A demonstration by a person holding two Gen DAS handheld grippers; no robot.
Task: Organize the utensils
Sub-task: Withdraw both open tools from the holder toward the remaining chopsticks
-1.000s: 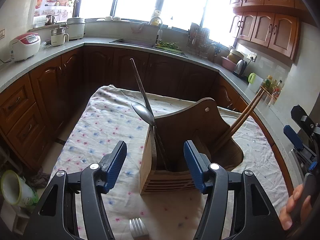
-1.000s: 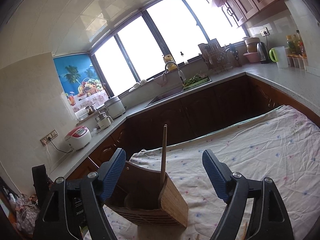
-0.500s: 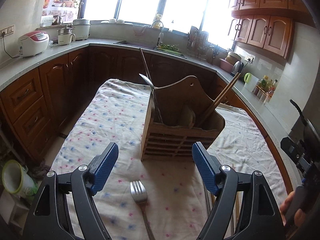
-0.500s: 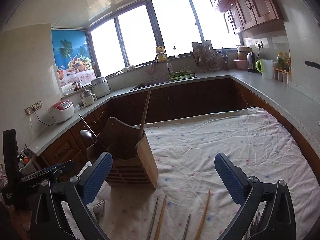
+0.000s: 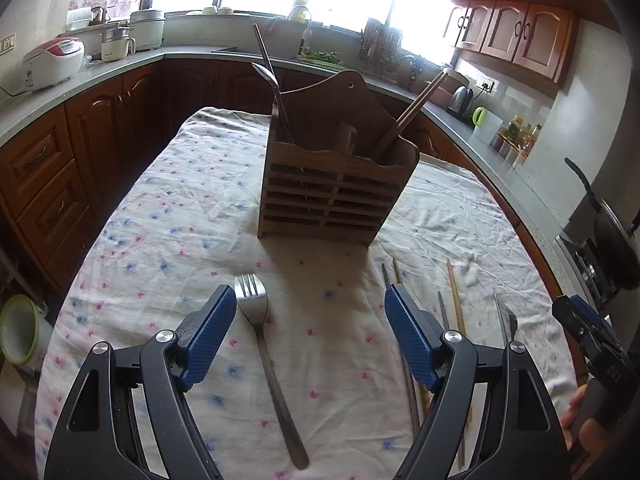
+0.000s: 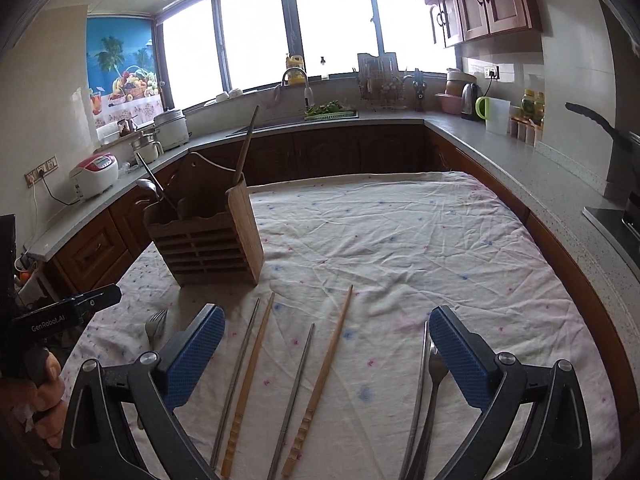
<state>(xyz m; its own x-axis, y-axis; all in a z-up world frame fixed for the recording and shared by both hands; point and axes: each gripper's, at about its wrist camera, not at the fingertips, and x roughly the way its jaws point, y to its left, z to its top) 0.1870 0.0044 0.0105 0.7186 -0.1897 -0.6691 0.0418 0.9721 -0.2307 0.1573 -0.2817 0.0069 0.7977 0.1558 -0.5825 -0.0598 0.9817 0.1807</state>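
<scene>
A wooden utensil holder (image 5: 336, 192) (image 6: 208, 236) stands on the flowered cloth. A spoon (image 5: 266, 76) and a metal chopstick lean in its left compartment, and wooden chopsticks (image 5: 416, 108) in its right one. My left gripper (image 5: 309, 300) is open above a fork (image 5: 260, 344) that lies between its fingers, untouched. My right gripper (image 6: 326, 316) is open wide over two metal chopsticks (image 6: 298, 376) and two wooden chopsticks (image 6: 326, 364) lying on the cloth. A second fork (image 6: 434, 368) and a metal chopstick lie by its right finger.
The table (image 6: 400, 240) is ringed by brown cabinets and a grey counter (image 6: 500, 152) with a kettle, jars and rice cookers. A pan (image 5: 612, 236) sits on the stove at the right. A hand (image 6: 44, 384) holds the left gripper at the left edge.
Both grippers have pulled back from the holder and tipped down toward the cloth. Their jaws have widened, and the fork and loose chopsticks have come into view.
</scene>
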